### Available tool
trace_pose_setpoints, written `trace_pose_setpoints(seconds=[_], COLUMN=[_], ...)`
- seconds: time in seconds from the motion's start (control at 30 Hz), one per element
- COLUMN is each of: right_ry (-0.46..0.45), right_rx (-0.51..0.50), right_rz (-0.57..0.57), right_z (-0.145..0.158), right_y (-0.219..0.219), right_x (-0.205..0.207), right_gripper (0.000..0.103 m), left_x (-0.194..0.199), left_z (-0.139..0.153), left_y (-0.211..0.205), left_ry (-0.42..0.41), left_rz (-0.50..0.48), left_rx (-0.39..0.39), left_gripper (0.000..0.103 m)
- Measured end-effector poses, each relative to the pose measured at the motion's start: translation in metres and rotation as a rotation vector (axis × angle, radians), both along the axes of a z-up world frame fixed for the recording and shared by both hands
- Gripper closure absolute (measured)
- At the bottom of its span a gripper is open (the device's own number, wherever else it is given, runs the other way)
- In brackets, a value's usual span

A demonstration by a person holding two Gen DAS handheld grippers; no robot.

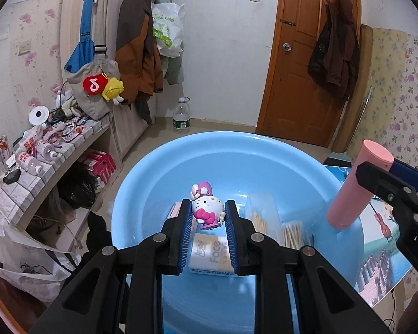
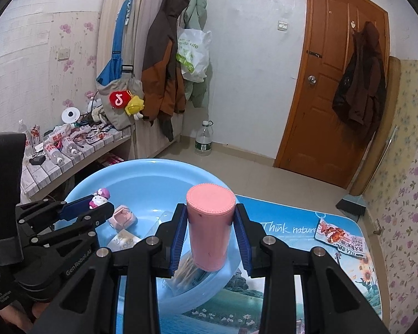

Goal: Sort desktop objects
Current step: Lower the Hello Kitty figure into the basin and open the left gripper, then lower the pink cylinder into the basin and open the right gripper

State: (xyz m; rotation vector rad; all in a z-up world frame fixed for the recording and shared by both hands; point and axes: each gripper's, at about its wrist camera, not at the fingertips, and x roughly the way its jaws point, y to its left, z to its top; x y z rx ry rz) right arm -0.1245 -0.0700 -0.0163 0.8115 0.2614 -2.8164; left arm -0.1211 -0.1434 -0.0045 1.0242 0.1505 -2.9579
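Grippers held two things over the blue basin point(image 1: 142, 172).
Left gripper point(image 1: 207, 214) clamped the cat figurine point(image 1: 207, 208) above a tissue pack point(image 1: 209, 256); right gripper point(image 2: 210, 239) clamped the pink cup point(image 2: 209, 228) over cotton swabs point(image 2: 186, 272); snack packet point(image 2: 340, 236) lay apart.

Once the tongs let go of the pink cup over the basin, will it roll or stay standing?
The pink cup is tall and narrow, so it would probably tip. Its round smooth wall suggests it would then roll along the curved blue basin, perhaps toward the cotton swabs.

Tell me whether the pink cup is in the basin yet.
Not yet. The pink cup is clamped in the right gripper, held in the air above the blue basin near its rim.
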Motion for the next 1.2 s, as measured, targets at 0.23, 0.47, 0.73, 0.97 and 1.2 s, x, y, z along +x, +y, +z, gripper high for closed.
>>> trace_pose_setpoints(seconds=[0.23, 0.47, 0.73, 0.97, 1.2], right_ry=[-0.011, -0.016, -0.018, -0.018, -0.014], right_rx=[0.001, -0.001, -0.002, -0.001, -0.001], right_rz=[0.001, 0.001, 0.001, 0.002, 0.001], right_z=[-0.006, -0.009, -0.01, -0.01, -0.011], right_y=[0.0, 0.001, 0.001, 0.001, 0.002], right_x=[-0.002, -0.002, -0.003, -0.003, -0.002], right_gripper=[0.068, 0.068, 0.068, 0.068, 0.068], left_x=[-0.001, -0.004, 0.0, 0.002, 0.01], left_z=[-0.005, -0.013, -0.012, -0.01, 0.002], left_y=[0.001, 0.01, 0.014, 0.012, 0.014], left_ry=[-0.012, -0.037, -0.023, -0.019, 0.021], left_rz=[-0.004, -0.027, -0.02, -0.015, -0.026], left_rx=[-0.002, -0.009, -0.038, -0.038, -0.055], left_gripper=[0.081, 0.081, 0.046, 0.042, 0.033])
